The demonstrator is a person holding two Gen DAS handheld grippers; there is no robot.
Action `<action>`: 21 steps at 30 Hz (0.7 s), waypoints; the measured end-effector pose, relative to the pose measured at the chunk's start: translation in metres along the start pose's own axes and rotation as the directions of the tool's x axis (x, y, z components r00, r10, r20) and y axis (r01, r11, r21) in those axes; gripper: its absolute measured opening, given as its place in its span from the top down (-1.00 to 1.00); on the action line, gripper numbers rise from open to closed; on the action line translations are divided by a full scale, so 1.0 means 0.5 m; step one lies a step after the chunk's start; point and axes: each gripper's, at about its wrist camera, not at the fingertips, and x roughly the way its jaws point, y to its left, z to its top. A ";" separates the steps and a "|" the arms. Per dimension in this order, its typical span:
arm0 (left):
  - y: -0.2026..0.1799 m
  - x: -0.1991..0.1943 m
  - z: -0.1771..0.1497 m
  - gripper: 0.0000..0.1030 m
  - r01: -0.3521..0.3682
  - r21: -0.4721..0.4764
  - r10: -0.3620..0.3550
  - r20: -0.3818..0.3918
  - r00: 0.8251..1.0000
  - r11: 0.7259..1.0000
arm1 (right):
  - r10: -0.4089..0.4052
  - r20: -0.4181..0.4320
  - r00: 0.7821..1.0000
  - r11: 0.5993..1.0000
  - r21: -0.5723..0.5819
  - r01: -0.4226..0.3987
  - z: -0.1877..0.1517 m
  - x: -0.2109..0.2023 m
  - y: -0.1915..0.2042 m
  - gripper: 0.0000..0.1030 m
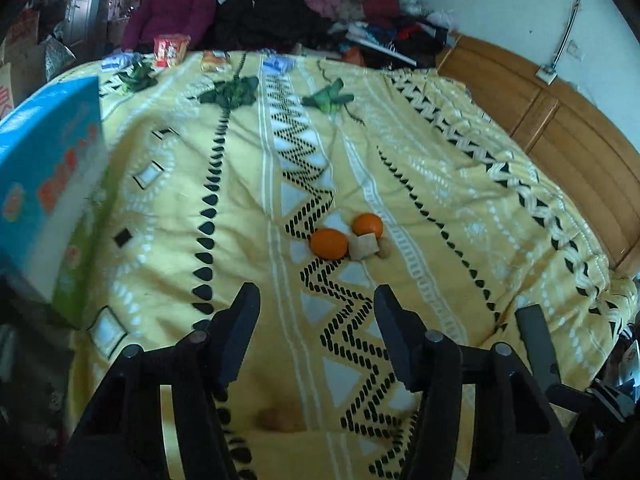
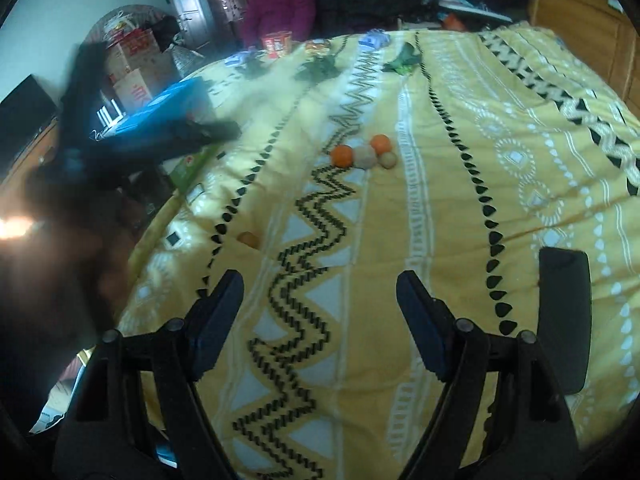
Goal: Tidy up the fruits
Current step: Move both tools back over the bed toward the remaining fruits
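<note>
Two oranges lie on the yellow patterned bedspread with a pale tan lump and a small brown fruit touching them. The same cluster shows in the right wrist view: oranges, pale fruit, brown fruit. Another small orange fruit lies apart, nearer the bed's left edge; in the left wrist view it shows blurred below the fingers. My left gripper is open and empty, short of the cluster. My right gripper is open and empty.
A blue and green box stands at the bed's left edge, also in the right wrist view. Green leafy vegetables and snack packets lie at the far end. A person in purple sits beyond. A wooden headboard is at right.
</note>
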 end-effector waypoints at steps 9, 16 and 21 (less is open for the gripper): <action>-0.028 0.243 0.021 -0.07 -0.024 0.105 0.037 -0.128 0.991 0.994 | -0.006 -0.036 0.999 0.991 0.130 0.010 -0.011 0.045 -0.132 -0.54; -0.028 0.279 0.055 -0.05 -0.010 0.053 0.016 -0.105 0.994 0.999 | 0.007 -0.039 0.999 0.990 0.140 -0.002 0.000 0.072 -0.157 -0.54; -0.031 0.285 0.054 0.20 -0.003 0.044 0.008 -0.118 0.993 0.999 | 0.012 -0.037 0.999 0.991 0.135 -0.007 0.005 0.078 -0.151 -0.43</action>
